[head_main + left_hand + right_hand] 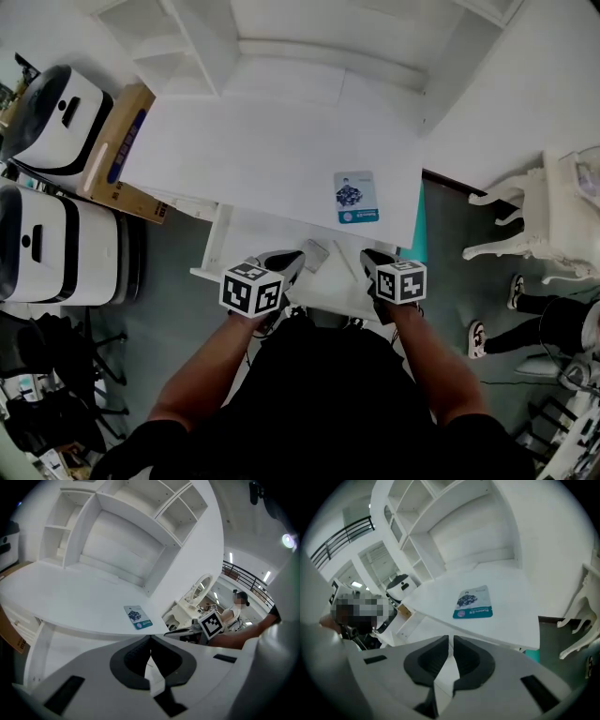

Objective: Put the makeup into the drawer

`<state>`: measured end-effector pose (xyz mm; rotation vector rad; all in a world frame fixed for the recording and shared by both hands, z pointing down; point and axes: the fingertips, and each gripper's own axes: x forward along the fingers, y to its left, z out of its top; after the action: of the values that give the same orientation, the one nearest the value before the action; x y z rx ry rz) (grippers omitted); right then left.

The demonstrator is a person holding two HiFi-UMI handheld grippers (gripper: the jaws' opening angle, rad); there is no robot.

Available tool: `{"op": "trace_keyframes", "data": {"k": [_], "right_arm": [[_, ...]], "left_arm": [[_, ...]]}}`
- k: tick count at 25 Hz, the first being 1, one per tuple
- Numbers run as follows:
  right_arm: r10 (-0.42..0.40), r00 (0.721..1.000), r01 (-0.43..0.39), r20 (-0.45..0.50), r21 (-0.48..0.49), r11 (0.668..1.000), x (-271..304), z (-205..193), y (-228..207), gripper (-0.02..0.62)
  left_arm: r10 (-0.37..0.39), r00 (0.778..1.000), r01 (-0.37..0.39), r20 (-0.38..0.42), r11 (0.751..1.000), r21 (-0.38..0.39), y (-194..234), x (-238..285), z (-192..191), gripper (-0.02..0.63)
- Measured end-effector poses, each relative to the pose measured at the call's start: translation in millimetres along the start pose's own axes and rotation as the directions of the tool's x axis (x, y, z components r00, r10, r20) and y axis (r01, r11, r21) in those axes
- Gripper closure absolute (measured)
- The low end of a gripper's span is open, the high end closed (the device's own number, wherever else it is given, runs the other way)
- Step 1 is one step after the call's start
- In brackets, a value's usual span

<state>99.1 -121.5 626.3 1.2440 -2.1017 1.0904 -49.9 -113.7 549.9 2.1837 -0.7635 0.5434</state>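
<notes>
Lying flat on the white table [253, 150], toward its near right edge, the face-mask sachet [356, 197] is untouched. Over the open drawer [246, 234] below, the left gripper [287, 264] has its jaws pressed together, and the right gripper [371, 261] has them all but closed. Both are empty.

Brown box [120, 150]: lies just beside the top white machine.
White machines [52, 246]: two, at the left.
Little white table [548, 216]: far right, curly legs.
Shoes [478, 339]: near that table.
</notes>
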Motion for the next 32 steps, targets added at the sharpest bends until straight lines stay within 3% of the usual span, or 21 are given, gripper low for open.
{"op": "trace_keyframes", "data": {"k": [5, 10, 17, 32], "right_arm": [[0.083, 0.987, -0.093, 0.134, 0.069, 0.993, -39, 24, 20, 0.549], [0.147, 0.968, -0.157, 0.202, 0.031, 0.987, -70, 42, 39, 0.566], [0.127, 0.957, -0.128, 0.259, -0.01, 0.992, -90, 53, 38, 0.568], [0.1, 0.963, -0.096, 0.249, -0.029, 0.995, -91, 41, 34, 0.566]], "left_arm": [[-0.03, 1.0, 0.03, -0.01, 0.999, 0.031, -11, 4, 3, 0.595], [-0.004, 1.0, 0.006, -0.019, 0.992, 0.123, -18, 5, 10, 0.595], [-0.035, 0.999, 0.031, 0.032, 0.994, 0.106, -28, 0, 27, 0.595], [-0.034, 0.999, 0.032, 0.012, 0.988, 0.153, -39, 4, 22, 0.596]]}}
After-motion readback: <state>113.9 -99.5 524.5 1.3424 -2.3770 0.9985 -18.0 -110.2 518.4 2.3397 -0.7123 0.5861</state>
